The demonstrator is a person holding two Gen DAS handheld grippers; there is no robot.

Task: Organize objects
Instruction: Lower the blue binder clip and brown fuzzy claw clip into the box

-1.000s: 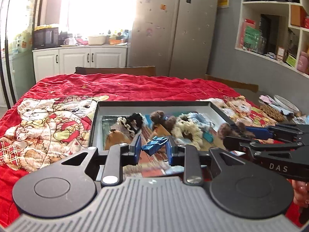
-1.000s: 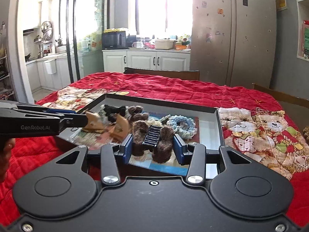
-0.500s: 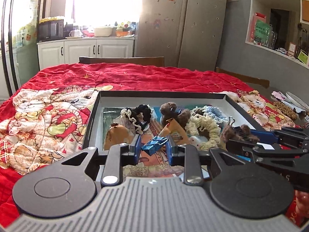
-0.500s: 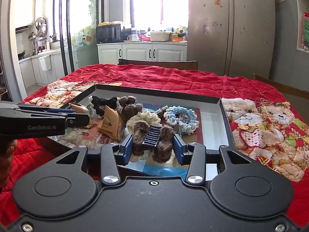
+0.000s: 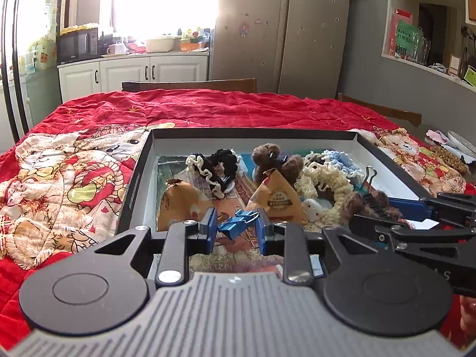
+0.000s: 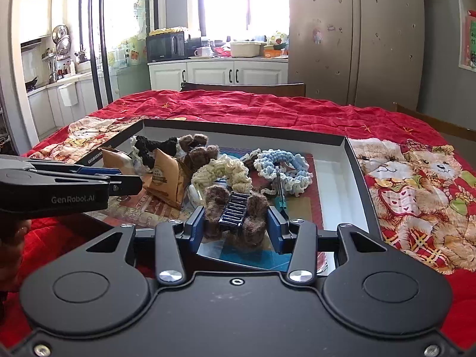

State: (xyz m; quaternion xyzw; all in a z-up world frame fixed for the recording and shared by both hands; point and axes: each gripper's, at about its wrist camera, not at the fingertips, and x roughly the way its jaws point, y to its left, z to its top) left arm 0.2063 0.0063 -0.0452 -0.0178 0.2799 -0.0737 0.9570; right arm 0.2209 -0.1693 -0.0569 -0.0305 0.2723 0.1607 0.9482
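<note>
My left gripper point(image 5: 236, 227) is shut on a blue binder clip point(image 5: 238, 223), held just above the near end of a shallow black box point(image 5: 139, 175). My right gripper point(image 6: 236, 221) is shut on a brown furry hair claw clip point(image 6: 235, 212) over the same box point(image 6: 357, 172). Lying in the box are a black-and-white scrunchie point(image 5: 212, 168), a cream scrunchie point(image 6: 221, 172), a light blue scrunchie point(image 6: 282, 163), another brown furry clip point(image 5: 276, 160), two tan paper packets point(image 5: 278, 199) and a black binder clip point(image 5: 369, 175). Each gripper shows at the edge of the other's view.
The box rests on a red quilt point(image 5: 74, 184) with bear pictures that covers the table. Wooden chair backs point(image 5: 190, 84) stand behind the table. Small dishes point(image 5: 449, 148) lie at the right edge. Kitchen cabinets and a fridge point(image 5: 279, 29) are far behind.
Both grippers have sunk and come forward over the box with their clips still gripped; the box's contents now sit closer in both views.
</note>
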